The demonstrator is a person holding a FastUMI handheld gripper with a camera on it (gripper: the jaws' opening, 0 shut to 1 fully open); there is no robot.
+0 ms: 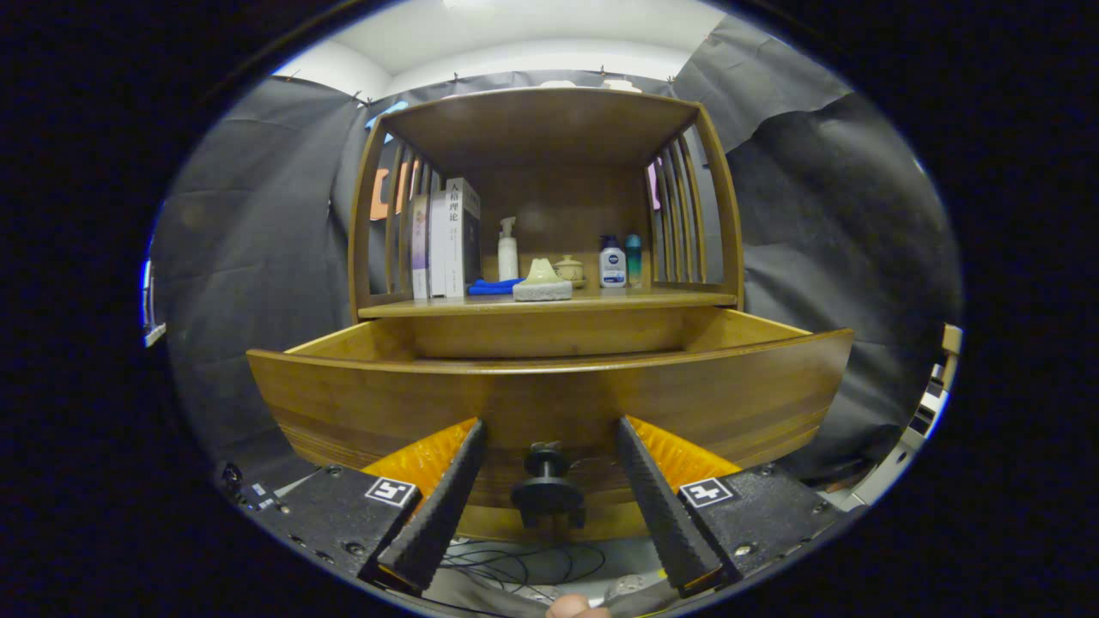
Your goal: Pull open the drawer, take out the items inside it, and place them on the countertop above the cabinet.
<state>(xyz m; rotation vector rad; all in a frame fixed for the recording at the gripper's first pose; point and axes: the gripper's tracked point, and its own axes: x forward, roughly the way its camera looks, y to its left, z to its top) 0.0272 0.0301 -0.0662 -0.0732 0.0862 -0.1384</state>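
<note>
Jaws parted around knob (547, 489) of pulled-out wooden drawer (386, 399).

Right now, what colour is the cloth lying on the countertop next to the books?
Blue: the cloth shows clearly in the gripper view.

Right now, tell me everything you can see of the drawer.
The drawer is warm brown wood with a curved front panel, pulled well out from under the countertop. Its side walls and back show, but the front panel hides the floor and any contents. A dark round knob sticks out of the front's middle, sitting between the open gripper fingers, which flank it without touching.
</note>
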